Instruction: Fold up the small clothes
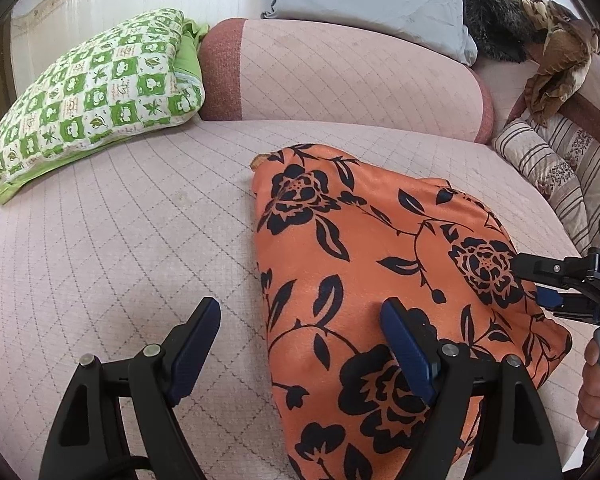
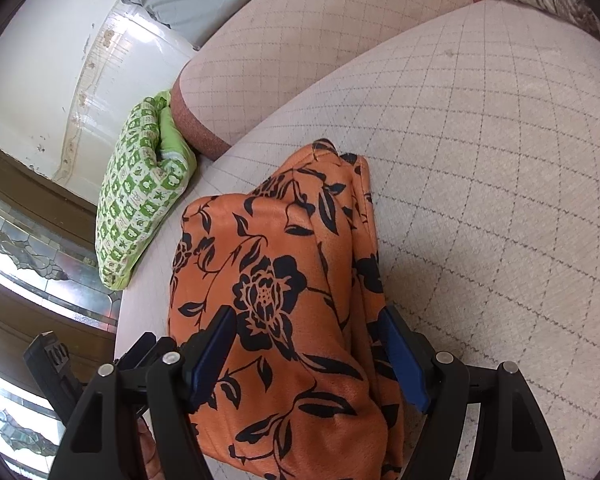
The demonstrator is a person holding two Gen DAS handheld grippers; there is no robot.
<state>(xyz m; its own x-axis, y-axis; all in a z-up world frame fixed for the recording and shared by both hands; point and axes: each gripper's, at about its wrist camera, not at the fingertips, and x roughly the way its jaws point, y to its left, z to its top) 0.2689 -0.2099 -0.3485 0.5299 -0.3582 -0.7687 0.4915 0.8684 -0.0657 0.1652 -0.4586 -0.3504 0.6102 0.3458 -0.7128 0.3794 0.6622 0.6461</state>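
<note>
Your left hand-held gripper (image 1: 300,344) and right hand-held gripper (image 2: 308,348) both gape open over the orange flowered garment (image 1: 380,260), bunched on the sofa seat (image 1: 120,240). It looks light, limp, slippery; pinch hem corners.

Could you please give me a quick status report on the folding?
Left gripper open, one finger over the orange floral garment. Right gripper open, straddling its edge. Garment lies bunched on the sofa seat; nothing obstructing.
</note>
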